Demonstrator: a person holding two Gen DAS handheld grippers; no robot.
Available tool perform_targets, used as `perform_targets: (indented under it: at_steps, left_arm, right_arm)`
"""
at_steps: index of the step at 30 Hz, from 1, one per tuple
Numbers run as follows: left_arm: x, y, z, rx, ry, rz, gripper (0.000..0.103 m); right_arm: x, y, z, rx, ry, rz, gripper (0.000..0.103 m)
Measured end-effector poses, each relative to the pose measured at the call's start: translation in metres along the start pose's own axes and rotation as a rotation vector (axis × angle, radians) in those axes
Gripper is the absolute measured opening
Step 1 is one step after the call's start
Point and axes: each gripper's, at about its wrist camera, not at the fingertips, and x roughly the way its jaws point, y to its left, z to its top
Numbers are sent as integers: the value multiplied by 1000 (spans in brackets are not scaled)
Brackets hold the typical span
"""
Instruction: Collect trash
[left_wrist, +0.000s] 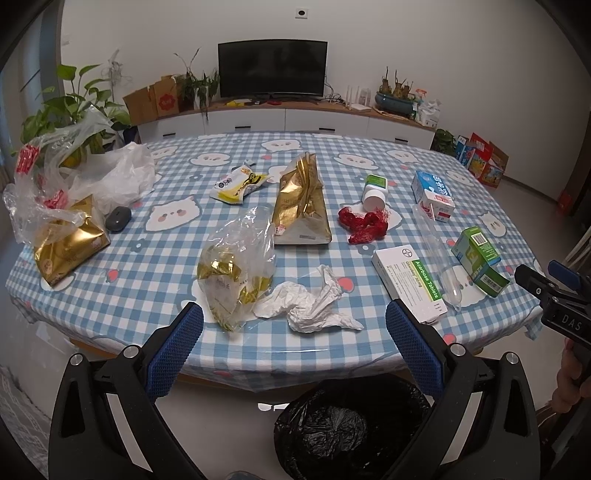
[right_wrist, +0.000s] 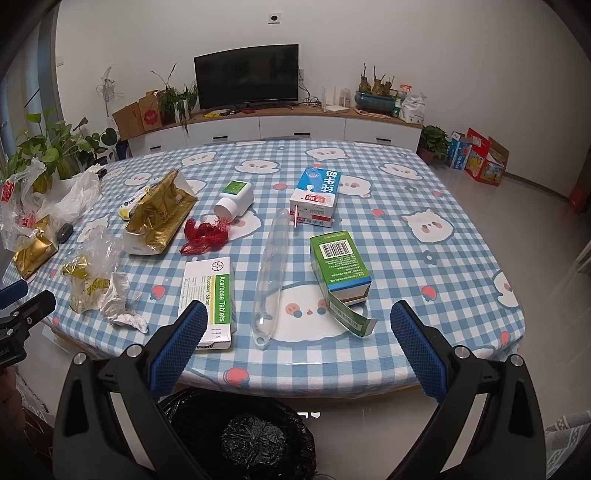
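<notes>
Trash lies scattered on the blue checked table (left_wrist: 369, 147). Near the front edge sit a crumpled white tissue (left_wrist: 310, 304) and a clear bag with gold wrappers (left_wrist: 236, 269). My left gripper (left_wrist: 294, 326) hovers open just before the tissue, nothing between its fingers. My right gripper (right_wrist: 299, 326) is open too, held above the front edge near a clear plastic tube (right_wrist: 271, 273), a white tablet box (right_wrist: 212, 295) and an opened green box (right_wrist: 340, 269). A black-lined bin (right_wrist: 240, 435) stands on the floor below the table edge.
Farther back lie a gold bag (left_wrist: 301, 199), red netting (left_wrist: 364, 223), a white pill bottle (left_wrist: 375, 190), a milk carton (left_wrist: 432, 195), a snack wrapper (left_wrist: 238, 182) and plastic bags (left_wrist: 74, 177) at the left. A dark mouse (left_wrist: 118, 218) rests beside them.
</notes>
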Motion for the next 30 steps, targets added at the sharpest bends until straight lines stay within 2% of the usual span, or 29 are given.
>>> perform_targets:
  at_steps: [30]
  left_arm:
    - [1,-3,-1,3,7,-13,97]
  right_arm:
    - [-3,-2,2,0,-2,-5,95]
